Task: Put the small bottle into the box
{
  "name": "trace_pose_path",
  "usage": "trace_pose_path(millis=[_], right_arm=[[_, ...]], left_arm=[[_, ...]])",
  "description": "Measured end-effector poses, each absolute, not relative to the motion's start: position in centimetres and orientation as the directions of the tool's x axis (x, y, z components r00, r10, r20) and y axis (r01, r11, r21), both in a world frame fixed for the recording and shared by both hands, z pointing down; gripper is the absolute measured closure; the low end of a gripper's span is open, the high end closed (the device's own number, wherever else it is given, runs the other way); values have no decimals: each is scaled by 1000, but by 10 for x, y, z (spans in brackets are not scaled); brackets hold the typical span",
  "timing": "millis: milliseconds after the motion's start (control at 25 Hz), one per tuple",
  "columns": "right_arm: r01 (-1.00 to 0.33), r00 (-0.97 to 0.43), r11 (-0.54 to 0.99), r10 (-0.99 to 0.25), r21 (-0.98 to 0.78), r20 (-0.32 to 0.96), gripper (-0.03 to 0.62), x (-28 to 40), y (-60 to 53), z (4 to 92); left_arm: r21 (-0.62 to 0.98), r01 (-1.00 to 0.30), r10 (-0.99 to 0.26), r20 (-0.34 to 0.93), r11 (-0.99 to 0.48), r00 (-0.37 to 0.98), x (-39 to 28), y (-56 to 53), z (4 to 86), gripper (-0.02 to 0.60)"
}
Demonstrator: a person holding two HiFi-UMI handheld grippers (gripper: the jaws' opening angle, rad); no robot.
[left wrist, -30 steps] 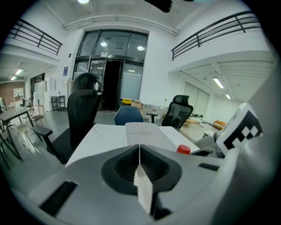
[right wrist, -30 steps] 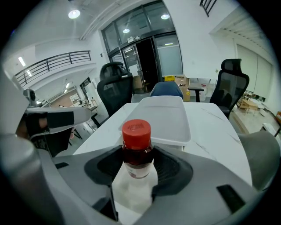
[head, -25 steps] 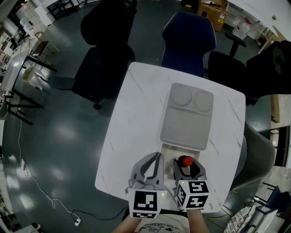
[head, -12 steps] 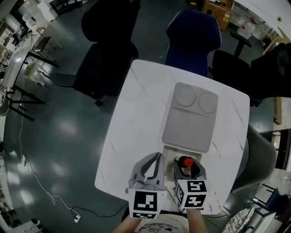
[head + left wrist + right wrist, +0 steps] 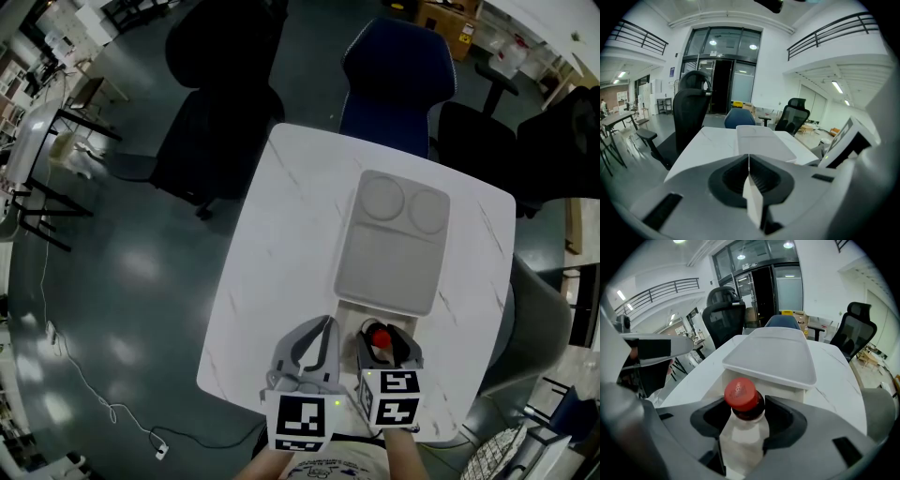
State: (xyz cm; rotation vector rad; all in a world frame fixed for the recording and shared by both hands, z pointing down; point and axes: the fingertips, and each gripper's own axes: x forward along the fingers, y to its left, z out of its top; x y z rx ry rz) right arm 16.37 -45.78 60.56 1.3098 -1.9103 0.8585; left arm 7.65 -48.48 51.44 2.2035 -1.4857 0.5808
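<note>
Head view looks steeply down; gripper views (low, close) apparently share the box (image 5: 771, 357).

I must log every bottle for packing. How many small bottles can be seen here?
1. The small bottle stands in the jaws of the right gripper, at the near edge of the table, just before the box. Others may be hidden inside the box.

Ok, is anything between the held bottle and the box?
Nothing: in the right gripper view the small bottle, clamped in the right gripper, stands just before the box; no object between.
</note>
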Motion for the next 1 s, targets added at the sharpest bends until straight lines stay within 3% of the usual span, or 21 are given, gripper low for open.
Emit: trace_pose_path(millis=[520, 1000], right_arm=[[-959, -270, 235, -604, -156, 750, 370, 167, -456, 571], [-950, -309, 224, -767, -218, 563, 373, 162, -447, 488]], left_arm=[[72, -924, -785, 505, -374, 358, 74, -477, 499, 561], [41, -911, -818, 425, -410, 387, 80, -461, 456, 561]])
